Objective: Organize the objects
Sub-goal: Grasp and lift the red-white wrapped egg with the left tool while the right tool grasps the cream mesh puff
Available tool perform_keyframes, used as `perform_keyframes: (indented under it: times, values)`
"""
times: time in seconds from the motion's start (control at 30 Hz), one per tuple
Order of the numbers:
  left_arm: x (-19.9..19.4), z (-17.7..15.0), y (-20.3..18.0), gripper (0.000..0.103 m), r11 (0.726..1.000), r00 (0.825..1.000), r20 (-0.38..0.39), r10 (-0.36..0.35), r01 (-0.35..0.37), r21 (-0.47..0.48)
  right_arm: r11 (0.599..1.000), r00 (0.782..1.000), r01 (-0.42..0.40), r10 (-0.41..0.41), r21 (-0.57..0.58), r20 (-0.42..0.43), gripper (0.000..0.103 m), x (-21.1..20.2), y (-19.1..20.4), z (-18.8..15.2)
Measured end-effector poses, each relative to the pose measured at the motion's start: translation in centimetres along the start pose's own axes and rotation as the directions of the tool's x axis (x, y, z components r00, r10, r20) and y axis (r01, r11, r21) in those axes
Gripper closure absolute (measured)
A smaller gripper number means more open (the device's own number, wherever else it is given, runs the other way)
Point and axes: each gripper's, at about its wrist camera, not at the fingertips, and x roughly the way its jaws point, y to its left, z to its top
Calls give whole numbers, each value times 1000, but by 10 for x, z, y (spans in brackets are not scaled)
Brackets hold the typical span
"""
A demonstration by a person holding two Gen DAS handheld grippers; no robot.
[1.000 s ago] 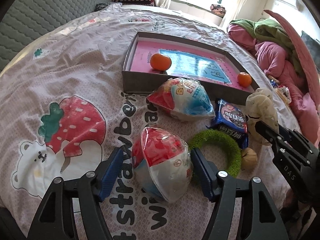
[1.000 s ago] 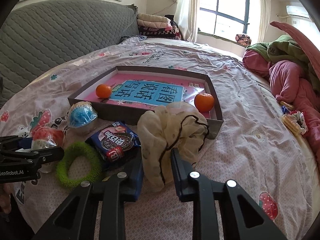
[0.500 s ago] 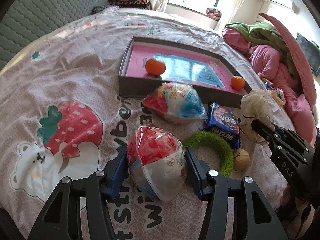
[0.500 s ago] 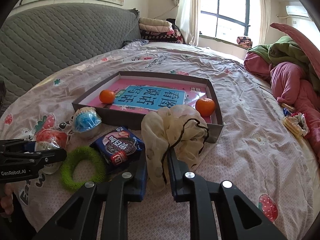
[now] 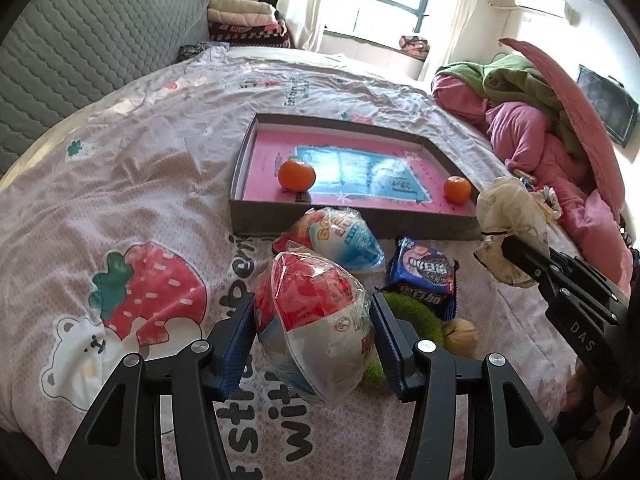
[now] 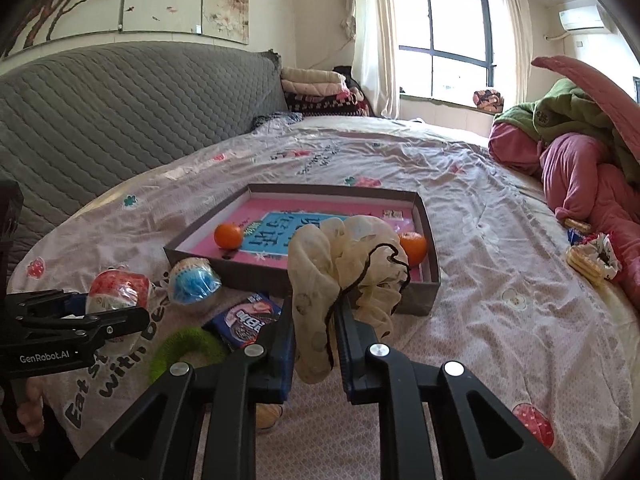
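"genrobot.ai" in white on the left gripper (image 6: 76, 320) body. "das" in white on the right gripper (image 5: 516, 258) body. bedsheet (image 5: 168, 168) print: "with", partly "eat st…", "…berry". snack-pack and box lettering unreadable.

Sunlit bedroom — curtained window (image 6: 442, 40), grey quilted headboard (image 6: 120, 108), perhaps an air conditioner (image 6: 584, 18) high up.

A red-and-white wrapped snack ball (image 5: 316, 320) and a crumpled cream cloth pouch (image 6: 348, 268) hung gripped above the bedspread (image 5: 120, 168).
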Motion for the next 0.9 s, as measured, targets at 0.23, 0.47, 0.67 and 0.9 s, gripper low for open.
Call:
perform_keyframes:
  times: [0.23,0.47,0.67,0.9]
  values:
    - [-3,4,-9,46,999,1000,22,2,-3,32,999,1000,-6,8,-40,31,84,-4,10,4]
    - [-4,12,-22,46,997,999,49,-14,10,81,999,998,-1,4,-53,56,84,-4,12,7]
    - [4,22,-31,46,994,998,62,-32,25,108,999,997,5,-1,-53,75,84,-5,12,10]
    - [15,34,-36,46,990,997,66,-44,35,134,998,994,33,-27,-51,110,84,-9,9,13]
